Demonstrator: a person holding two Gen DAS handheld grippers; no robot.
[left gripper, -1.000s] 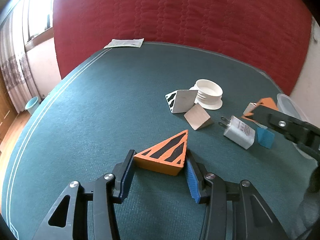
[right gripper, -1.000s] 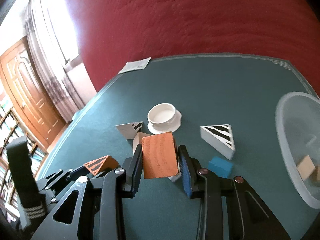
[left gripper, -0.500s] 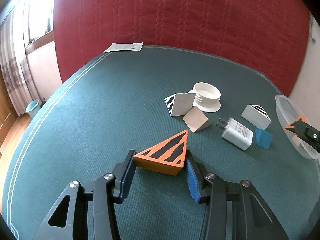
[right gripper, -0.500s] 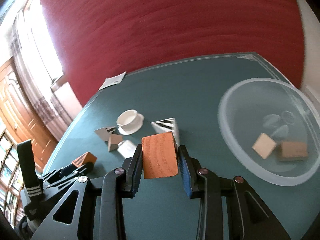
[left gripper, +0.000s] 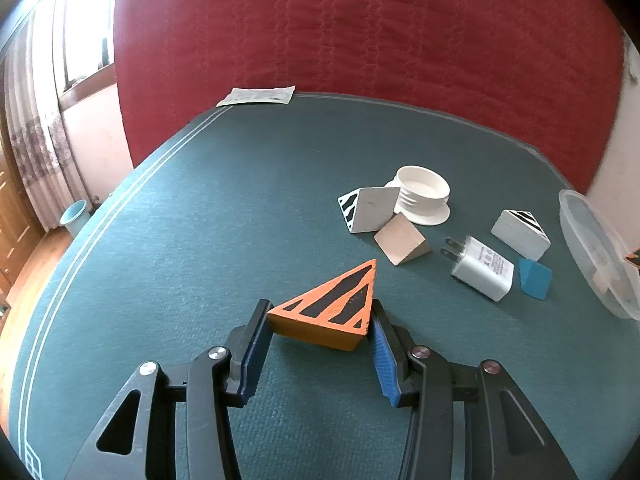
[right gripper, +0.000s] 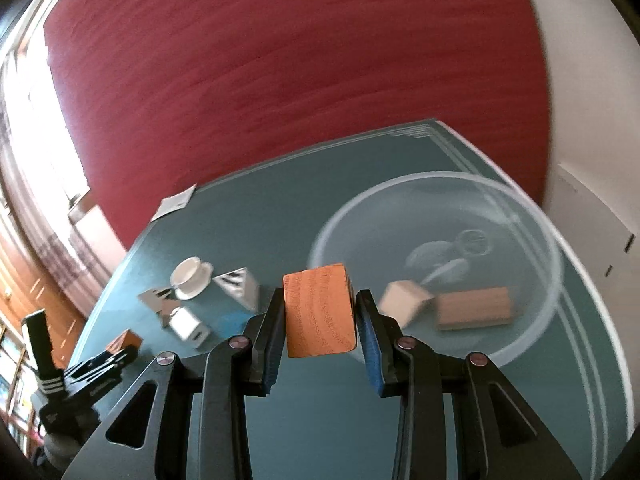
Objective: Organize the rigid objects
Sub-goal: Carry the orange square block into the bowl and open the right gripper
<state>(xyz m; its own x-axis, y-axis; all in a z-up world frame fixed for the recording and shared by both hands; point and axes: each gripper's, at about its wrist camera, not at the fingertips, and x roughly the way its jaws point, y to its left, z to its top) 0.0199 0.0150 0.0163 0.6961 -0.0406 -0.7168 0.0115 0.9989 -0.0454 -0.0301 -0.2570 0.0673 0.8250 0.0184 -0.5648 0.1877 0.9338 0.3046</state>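
Observation:
My left gripper is shut on an orange triangular block with black stripes, low over the green table. My right gripper is shut on an orange wooden block, held in the air beside the near left rim of a clear plastic bowl. Two pale wooden blocks and some blurred small things lie inside that bowl. From the left wrist the bowl shows at the right edge. The left gripper also shows at the lower left of the right wrist view.
On the table lie a white striped wedge, a plain wooden wedge, a white threaded cap, a white plug adapter, a second striped white block and a blue piece. A paper slip sits at the far edge.
My right gripper has carried the orange block rightward from above the loose pieces to the bowl's side and has rolled. The left gripper has stayed where it was.

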